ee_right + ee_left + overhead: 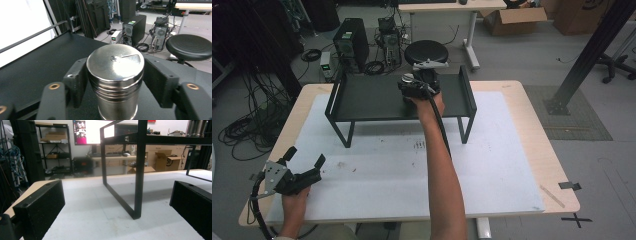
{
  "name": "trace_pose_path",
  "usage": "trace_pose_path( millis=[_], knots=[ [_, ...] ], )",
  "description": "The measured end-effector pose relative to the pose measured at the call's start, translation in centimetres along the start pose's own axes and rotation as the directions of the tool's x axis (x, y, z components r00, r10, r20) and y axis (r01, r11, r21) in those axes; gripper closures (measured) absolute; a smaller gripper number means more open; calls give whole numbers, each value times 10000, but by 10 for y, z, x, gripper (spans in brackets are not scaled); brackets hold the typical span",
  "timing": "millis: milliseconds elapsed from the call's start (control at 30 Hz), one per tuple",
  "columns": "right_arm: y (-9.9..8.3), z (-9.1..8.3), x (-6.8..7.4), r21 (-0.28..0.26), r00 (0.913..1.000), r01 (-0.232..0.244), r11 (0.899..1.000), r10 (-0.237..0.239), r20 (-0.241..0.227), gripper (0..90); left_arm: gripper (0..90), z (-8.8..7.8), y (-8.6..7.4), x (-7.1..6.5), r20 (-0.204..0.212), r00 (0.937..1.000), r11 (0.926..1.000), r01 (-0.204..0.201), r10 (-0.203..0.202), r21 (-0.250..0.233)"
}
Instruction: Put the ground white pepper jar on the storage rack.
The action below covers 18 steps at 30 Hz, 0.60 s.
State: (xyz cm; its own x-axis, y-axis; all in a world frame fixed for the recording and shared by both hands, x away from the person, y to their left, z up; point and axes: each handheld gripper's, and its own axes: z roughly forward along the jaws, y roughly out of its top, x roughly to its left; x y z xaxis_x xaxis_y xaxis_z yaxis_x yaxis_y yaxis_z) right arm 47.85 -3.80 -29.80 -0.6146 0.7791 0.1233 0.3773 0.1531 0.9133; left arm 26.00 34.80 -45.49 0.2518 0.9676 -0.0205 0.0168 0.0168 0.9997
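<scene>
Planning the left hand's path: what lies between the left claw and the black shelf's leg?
Bare white mat, seen in the left gripper view, between the left claw and the shelf's leg.

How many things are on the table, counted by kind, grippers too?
Black metal shelf rack: 1
Shiny steel canister: 1
White mat: 1
Grippers: 2, the left gripper and the right gripper
Total: 5
</scene>
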Motion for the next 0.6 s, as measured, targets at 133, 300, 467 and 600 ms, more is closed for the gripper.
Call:
trace_pose_path(
  millis=[133,300,467,600],
  knots=[
    [0,-1,0,-25,10000,24,10000,-24,53,304,2,0,0,0,-7,10000,10000,15,-15,-11],
    [1,-3,2,-133,9997,200,9997,-198,128,215,2,0,0,0,-9,10000,10000,33,-33,-27],
    [2,-7,5,-338,9982,424,9985,-409,439,116,2,0,0,0,-7,10000,10000,16,-16,-13],
    [3,-12,4,-482,9975,420,9980,-392,584,65,2,0,0,0,-6,10000,10000,1,-1,-11]
  ],
)
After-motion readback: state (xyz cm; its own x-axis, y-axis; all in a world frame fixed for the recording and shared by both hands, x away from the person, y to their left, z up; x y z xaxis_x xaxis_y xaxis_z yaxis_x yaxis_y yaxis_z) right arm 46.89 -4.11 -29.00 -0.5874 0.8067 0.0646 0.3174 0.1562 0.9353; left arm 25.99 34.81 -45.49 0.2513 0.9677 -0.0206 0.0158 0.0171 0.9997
